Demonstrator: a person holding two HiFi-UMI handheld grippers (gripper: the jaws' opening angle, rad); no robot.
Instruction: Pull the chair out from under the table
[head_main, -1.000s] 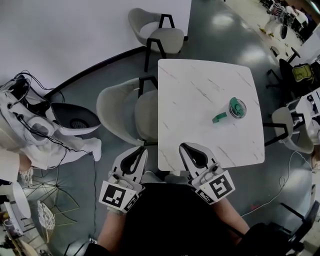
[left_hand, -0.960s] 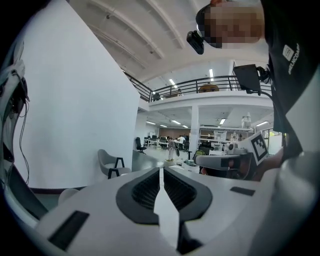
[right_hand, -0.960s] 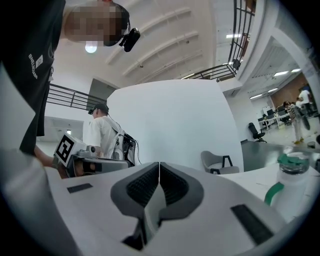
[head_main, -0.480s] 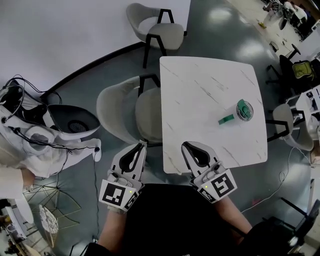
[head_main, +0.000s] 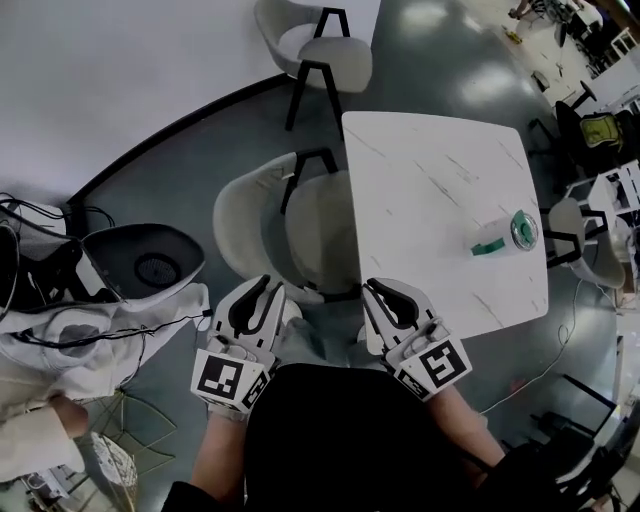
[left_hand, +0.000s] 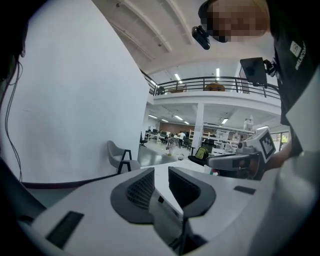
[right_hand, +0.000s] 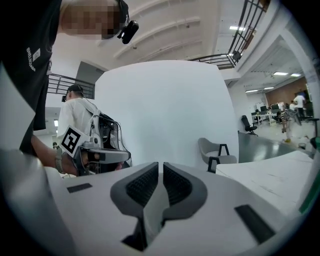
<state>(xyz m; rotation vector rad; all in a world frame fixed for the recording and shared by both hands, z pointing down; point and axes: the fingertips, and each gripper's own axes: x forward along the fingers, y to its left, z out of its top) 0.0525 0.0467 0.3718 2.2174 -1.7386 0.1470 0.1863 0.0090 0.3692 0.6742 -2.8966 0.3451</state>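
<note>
A light grey shell chair (head_main: 250, 215) with black legs stands pushed in at the white marble table's (head_main: 440, 190) left side, its seat partly under the top. My left gripper (head_main: 262, 285) (left_hand: 161, 172) hovers just short of the chair's near edge. Its jaws have just been opening, and nothing is between them. My right gripper (head_main: 384, 288) (right_hand: 161, 167) is shut and empty at the table's near left corner. Neither gripper touches the chair. In both gripper views the chair is hidden below the gripper bodies.
A green lidded cup (head_main: 525, 228) and a small green piece (head_main: 488, 246) sit on the table's right part. A second grey chair (head_main: 325, 50) stands by the far wall, another (head_main: 572, 228) at the table's right. A black round case (head_main: 150, 262), cables and a person in white (head_main: 60, 330) occupy the floor at left.
Both grippers have shifted left along the table's near side, towards the chair. The left gripper's jaws have parted; the right gripper stays shut.
</note>
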